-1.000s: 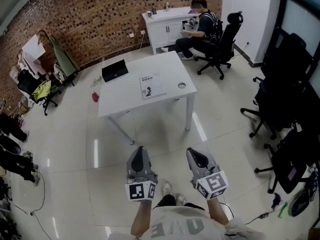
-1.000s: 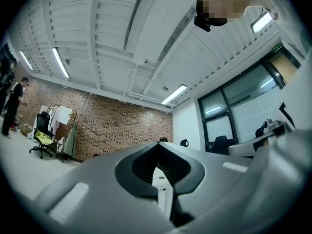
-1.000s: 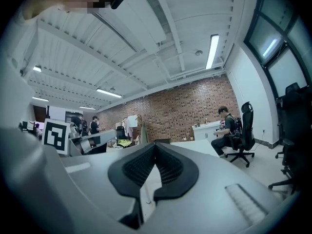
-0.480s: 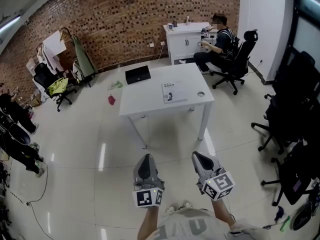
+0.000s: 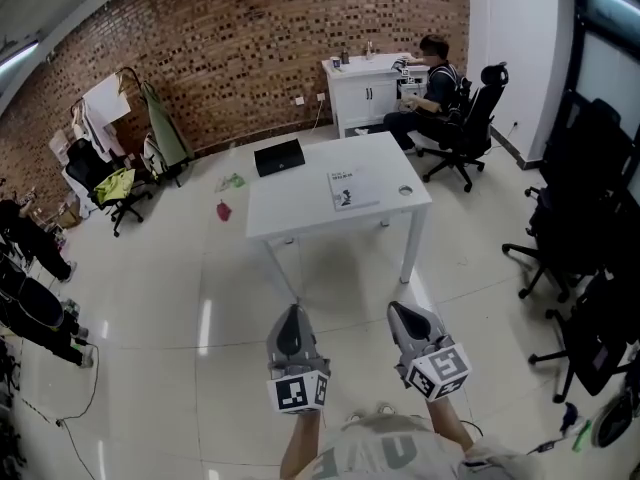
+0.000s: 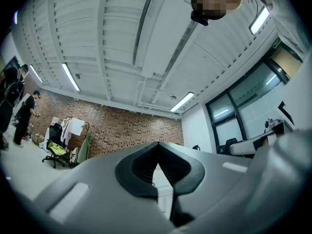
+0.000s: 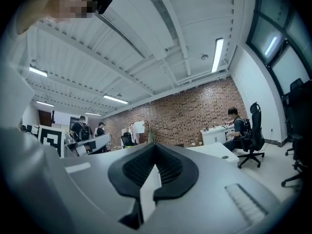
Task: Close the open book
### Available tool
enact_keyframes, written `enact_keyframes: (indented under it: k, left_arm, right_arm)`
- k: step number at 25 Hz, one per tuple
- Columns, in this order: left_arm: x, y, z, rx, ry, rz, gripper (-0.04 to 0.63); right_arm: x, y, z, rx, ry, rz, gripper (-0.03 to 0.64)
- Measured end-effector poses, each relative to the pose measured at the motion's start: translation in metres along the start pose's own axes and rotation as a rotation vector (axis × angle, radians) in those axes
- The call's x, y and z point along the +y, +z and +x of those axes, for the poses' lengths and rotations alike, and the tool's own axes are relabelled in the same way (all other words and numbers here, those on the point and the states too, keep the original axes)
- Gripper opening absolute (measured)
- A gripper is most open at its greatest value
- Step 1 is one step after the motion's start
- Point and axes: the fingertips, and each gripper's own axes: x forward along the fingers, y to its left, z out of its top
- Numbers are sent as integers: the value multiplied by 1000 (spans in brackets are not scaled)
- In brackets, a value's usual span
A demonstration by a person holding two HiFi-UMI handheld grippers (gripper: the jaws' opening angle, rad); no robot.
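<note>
A white book (image 5: 354,188) with a dark picture on it lies flat on the white table (image 5: 300,213), near its right half. It is too far off to tell whether it lies open. Both grippers are held side by side low in the head view, well short of the table and above the floor. My left gripper (image 5: 291,313) has its jaws together, as the left gripper view (image 6: 157,144) also shows. The right gripper (image 5: 400,310) is shut too, with nothing in it (image 7: 155,145). The table edge (image 7: 214,150) shows in the right gripper view.
A black laptop (image 5: 279,156) lies at the table's far left and a small ring-shaped thing (image 5: 405,190) near its right edge. A person (image 5: 430,78) sits at a white cabinet behind. Black office chairs (image 5: 580,218) crowd the right; a clothes rack (image 5: 150,118) stands left.
The head view has swung, so the table now sits further right and the room's left side shows more. Both grippers stay side by side and shut, a little lower in the picture.
</note>
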Motion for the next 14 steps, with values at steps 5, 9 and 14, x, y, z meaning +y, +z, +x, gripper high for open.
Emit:
enact_keyframes:
  k: [5,9,14]
  left_arm:
    - [-1,3,-6,4,-3,5,14]
    - [-3,4,-10,8,-1,13,14]
    - [-1,-2,-14,18,1,10,14]
  right_arm:
    - [8,2,-1,-6,-13,-11,3]
    - [6,-3,-4,-1,-20,0,3]
    - [7,-5,-6,-5,-25,-1,3]
